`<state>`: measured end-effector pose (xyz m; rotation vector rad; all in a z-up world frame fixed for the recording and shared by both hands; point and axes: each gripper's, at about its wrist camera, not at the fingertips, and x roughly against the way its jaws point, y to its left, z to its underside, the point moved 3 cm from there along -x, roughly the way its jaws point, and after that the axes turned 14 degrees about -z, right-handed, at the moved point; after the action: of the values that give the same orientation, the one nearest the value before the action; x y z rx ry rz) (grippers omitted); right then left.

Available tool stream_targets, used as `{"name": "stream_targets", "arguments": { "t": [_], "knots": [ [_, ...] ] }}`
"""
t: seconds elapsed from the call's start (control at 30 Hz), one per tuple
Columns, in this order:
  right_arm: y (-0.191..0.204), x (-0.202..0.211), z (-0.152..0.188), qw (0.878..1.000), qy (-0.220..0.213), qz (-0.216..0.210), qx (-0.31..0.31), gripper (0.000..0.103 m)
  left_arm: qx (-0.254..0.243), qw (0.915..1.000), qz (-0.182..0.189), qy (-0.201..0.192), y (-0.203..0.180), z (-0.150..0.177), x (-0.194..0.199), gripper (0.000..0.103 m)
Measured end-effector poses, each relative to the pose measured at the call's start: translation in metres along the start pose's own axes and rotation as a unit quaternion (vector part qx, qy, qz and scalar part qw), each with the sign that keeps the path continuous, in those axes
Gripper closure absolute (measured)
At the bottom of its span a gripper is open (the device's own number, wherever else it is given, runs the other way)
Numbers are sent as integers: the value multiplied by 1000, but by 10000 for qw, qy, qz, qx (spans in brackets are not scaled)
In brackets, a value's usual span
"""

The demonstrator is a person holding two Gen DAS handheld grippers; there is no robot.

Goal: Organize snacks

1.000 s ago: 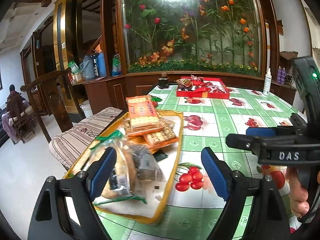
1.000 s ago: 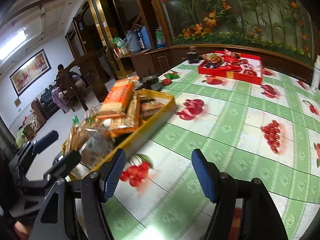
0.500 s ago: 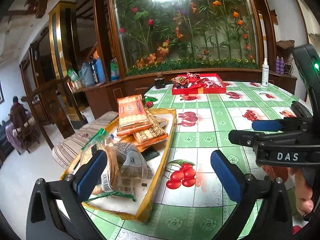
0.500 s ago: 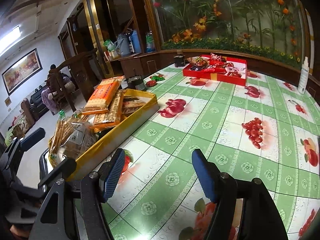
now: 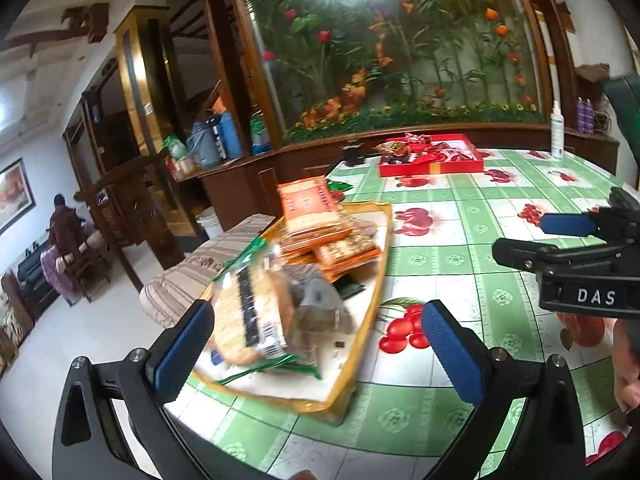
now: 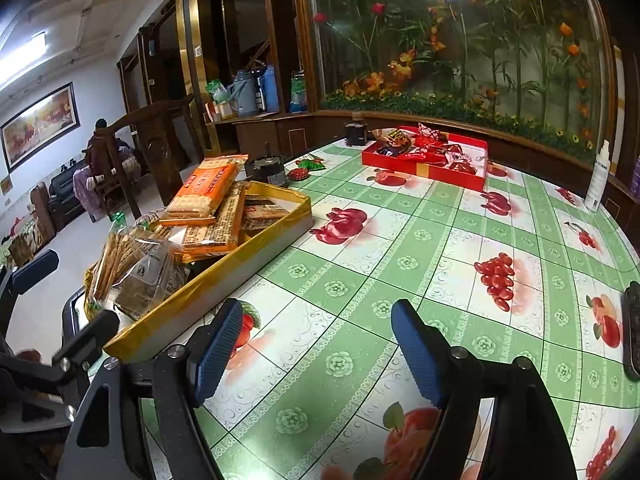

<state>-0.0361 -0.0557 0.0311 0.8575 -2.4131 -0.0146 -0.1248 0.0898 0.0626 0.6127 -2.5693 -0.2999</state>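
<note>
A yellow tray point(image 5: 370, 280) point(image 6: 208, 284) sits at the left edge of the table, holding packets. An orange cracker packet point(image 5: 306, 202) point(image 6: 208, 188) lies on top of flat biscuit packs. A clear bag of biscuits point(image 5: 256, 312) point(image 6: 132, 268) rests at the tray's near end. My left gripper point(image 5: 318, 348) point(image 6: 60, 304) is wide open around that end; its pads do not press the bag. My right gripper point(image 6: 318, 350) point(image 5: 544, 240) hovers over the tablecloth right of the tray, its jaws opening with nothing between them. A red tray point(image 5: 432, 168) point(image 6: 424, 168) of wrapped sweets stands at the far side.
A white spray bottle point(image 5: 557, 132) stands at the far right edge and a dark cup point(image 6: 355, 134) near the red tray. A dark remote point(image 6: 632, 332) lies at the right edge. A cushioned wooden chair point(image 5: 188, 280) stands left of the table, and a person point(image 5: 64, 224) sits far off.
The left jaws spread wider around the clear bag, which now lies in the tray. The right jaws have widened a little. Both views tilted slightly.
</note>
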Motion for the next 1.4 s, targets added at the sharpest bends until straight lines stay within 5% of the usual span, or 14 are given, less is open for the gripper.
{"name": "stream_targets", "arguments": {
  "t": [0.37, 1.4],
  "knots": [
    [26, -1, 5, 9986, -51, -105, 518, 15, 634, 9950, -130, 757, 39, 9, -30, 0],
    [49, -5, 12, 9949, -12, -147, 999, 15, 614, 9933, -744, 630, 47, 18, -33, 0]
  ]
}}
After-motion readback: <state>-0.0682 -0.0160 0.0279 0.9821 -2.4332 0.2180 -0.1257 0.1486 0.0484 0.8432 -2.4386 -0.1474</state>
